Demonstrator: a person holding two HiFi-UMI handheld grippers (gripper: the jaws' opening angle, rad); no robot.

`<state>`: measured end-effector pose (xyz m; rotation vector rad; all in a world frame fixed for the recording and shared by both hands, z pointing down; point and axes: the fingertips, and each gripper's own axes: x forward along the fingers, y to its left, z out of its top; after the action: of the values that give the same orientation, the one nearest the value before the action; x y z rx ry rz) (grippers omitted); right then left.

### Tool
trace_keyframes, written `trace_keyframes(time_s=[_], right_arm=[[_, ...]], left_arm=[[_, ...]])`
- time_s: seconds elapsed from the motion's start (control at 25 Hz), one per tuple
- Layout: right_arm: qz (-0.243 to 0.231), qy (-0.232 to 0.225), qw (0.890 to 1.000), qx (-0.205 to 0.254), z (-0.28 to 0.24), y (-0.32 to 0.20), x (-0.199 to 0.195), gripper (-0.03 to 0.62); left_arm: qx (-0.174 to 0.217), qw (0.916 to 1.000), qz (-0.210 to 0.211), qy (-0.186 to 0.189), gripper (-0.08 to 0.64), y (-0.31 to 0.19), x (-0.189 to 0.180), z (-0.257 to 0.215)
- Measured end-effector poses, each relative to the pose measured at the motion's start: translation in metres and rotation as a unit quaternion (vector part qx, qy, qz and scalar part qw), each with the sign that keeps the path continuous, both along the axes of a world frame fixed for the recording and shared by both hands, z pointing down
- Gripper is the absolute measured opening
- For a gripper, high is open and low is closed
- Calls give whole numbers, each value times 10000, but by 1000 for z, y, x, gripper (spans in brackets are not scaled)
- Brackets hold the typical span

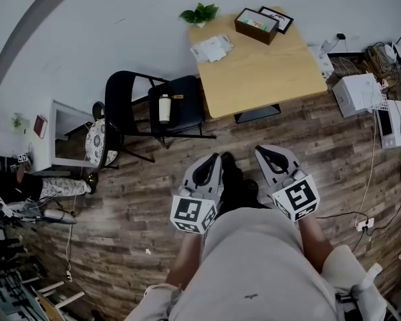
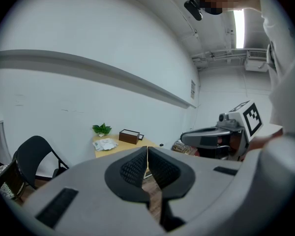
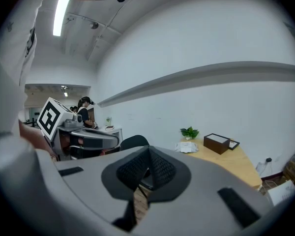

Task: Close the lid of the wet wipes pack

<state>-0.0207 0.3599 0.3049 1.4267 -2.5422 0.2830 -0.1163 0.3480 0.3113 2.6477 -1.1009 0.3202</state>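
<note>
Lying on the table near its left edge, at about twelve o'clock from the person in the head view, the pack is seen as a small pale, rumpled shape, with a plant at its eleven o'clock and a box at its two o'clock. It is judged to be light and soft-walled, so it would probably slide or buckle if pushed from one side. The lid is likely the stiffer part, best pressed down at its free edge while the body is steadied at the opposite end. Whether the lid stands open, and which way it hinges, cannot be made out, since the pack is too small in every view. The left gripper and right gripper are held close to the body, well apart from the table. Each pair of jaws is pressed together with nothing between.
</note>
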Motion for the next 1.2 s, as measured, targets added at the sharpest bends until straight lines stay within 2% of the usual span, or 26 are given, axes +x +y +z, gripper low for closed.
trace_keyframes(time_s=[0.36, 0.56, 1.04, 1.12, 1.2], right_arm=[[22, 91, 9999, -89, 7, -30, 4, -3], [43, 190, 9998, -74, 7, -63, 2, -3], [158, 344, 9992, -93, 8, -153, 2, -2], [170, 337, 9992, -99, 7, -166, 1, 32], [183, 350, 9992, -90, 6, -179, -1, 40]], left_arm=[[-37, 10000, 21, 58, 9, -31, 1, 4], [0, 9999, -98, 67, 11, -65, -4, 4], [10, 9999, 127, 79, 11, -153, -2, 5], [14, 9998, 159, 81, 11, -167, -3, 6], [23, 9998, 191, 90, 12, -180, -4, 5]])
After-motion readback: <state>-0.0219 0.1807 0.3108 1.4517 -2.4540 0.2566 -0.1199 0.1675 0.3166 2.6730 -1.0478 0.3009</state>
